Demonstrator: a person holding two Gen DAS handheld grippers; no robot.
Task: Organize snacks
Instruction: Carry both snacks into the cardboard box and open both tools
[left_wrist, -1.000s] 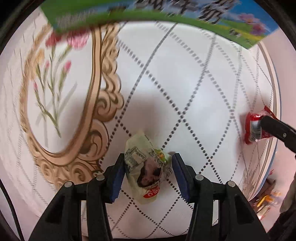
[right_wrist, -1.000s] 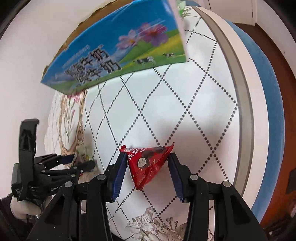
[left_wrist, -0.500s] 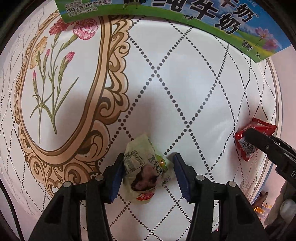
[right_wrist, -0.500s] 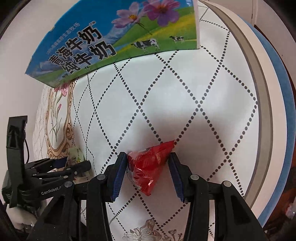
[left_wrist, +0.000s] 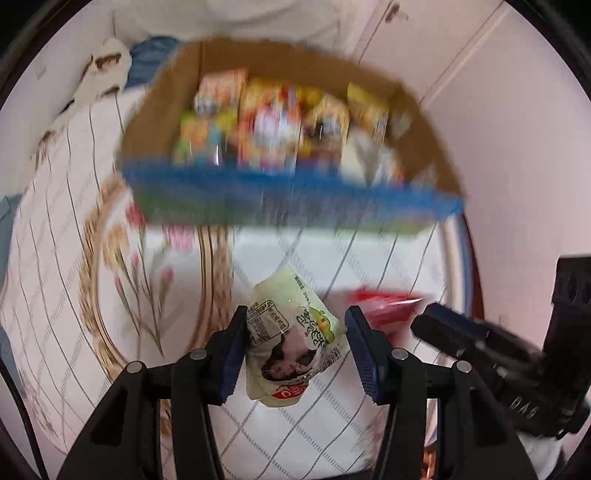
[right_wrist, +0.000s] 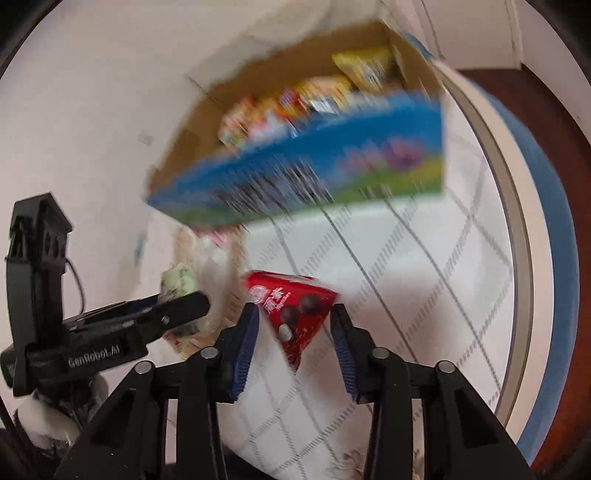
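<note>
My left claw (left_wrist: 295, 345) clamps pale green packet (left_wrist: 291, 343); right claw (right_wrist: 293, 334), jaws just closing, grips red packet (right_wrist: 295, 310). Snack box (left_wrist: 258, 206) ahead on tabletop (left_wrist: 332, 424).

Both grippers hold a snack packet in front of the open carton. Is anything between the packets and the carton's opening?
Only the carton's own near wall, blue and green, which stands between both packets and the snacks inside. The pale green packet in the left gripper and the red packet in the right gripper must clear it.
</note>
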